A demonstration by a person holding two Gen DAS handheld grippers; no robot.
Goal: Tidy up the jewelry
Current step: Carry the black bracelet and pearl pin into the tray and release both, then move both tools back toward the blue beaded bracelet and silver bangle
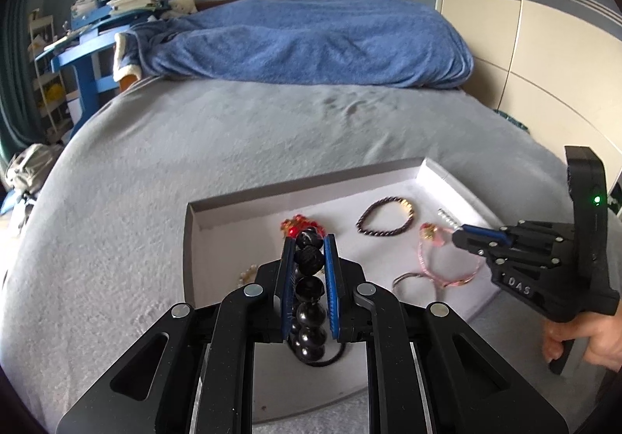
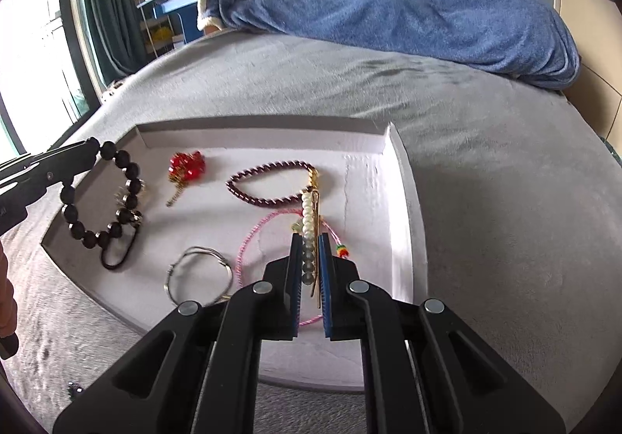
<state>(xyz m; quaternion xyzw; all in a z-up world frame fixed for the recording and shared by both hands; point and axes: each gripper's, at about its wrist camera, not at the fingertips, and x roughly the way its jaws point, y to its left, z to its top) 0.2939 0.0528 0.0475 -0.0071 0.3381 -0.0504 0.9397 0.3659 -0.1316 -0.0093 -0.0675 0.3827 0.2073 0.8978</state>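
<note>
I am clamping my left gripper (image 1: 309,239) on the black bead bracelet (image 2: 105,201) and my right gripper (image 2: 310,239) on the pearl hairpin (image 2: 309,216), both over the white tray (image 2: 404,201); the remaining jewelry there looks unsorted.

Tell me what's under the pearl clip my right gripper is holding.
The pearl clip crosses over the pink cord bracelet, above the white tray floor. The right gripper hides whatever lies beneath the clip's near end.
</note>
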